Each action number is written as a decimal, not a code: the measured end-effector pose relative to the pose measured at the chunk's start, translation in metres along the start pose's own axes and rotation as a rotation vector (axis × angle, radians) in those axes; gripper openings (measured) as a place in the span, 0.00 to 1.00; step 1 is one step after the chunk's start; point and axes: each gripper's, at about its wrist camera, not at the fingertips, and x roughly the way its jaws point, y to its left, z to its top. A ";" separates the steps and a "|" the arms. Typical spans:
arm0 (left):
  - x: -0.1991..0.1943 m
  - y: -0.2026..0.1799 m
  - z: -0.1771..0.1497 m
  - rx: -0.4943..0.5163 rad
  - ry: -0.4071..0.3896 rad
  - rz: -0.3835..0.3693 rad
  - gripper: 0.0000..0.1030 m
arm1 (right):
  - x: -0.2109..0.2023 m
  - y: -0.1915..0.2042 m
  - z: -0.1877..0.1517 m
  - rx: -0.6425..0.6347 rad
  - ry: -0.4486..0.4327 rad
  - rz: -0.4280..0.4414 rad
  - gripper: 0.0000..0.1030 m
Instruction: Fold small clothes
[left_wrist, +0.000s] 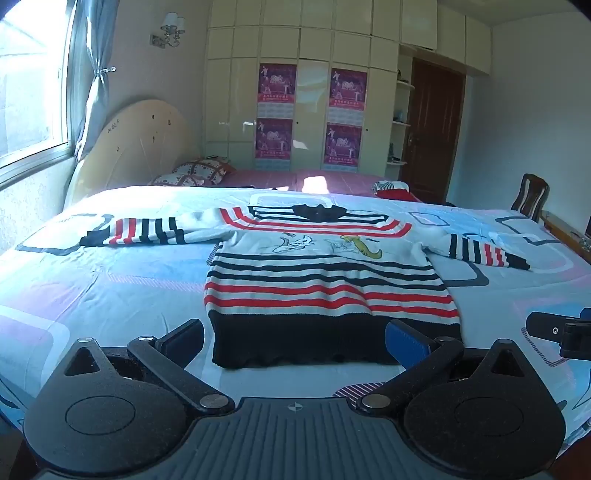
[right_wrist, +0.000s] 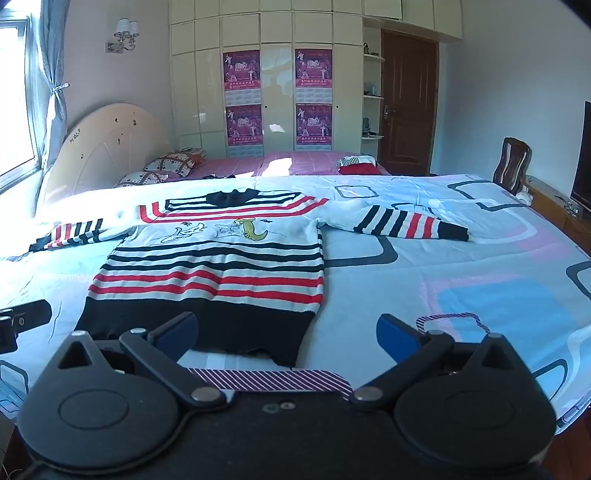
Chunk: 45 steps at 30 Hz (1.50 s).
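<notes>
A small white sweater with red and black stripes, a black hem and cartoon animals on the chest lies flat on the bed, both sleeves spread out. It also shows in the right wrist view. My left gripper is open and empty just before the black hem. My right gripper is open and empty near the hem's right corner. The right gripper's tip shows at the edge of the left wrist view, and the left gripper's tip at the edge of the right wrist view.
The bed sheet is light blue with pink and grey shapes. A second bed with pillows and a small heap of clothes stands behind. A wooden chair and low cabinet are at the right.
</notes>
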 end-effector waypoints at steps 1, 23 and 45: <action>0.000 -0.001 0.000 0.000 -0.002 -0.002 1.00 | -0.001 0.000 0.000 -0.001 -0.002 0.000 1.00; -0.008 -0.006 -0.001 0.017 -0.020 -0.010 1.00 | -0.001 -0.005 -0.001 0.000 -0.010 -0.008 1.00; -0.002 -0.019 0.000 0.025 -0.020 -0.006 1.00 | 0.007 -0.018 -0.002 0.008 -0.005 -0.004 1.00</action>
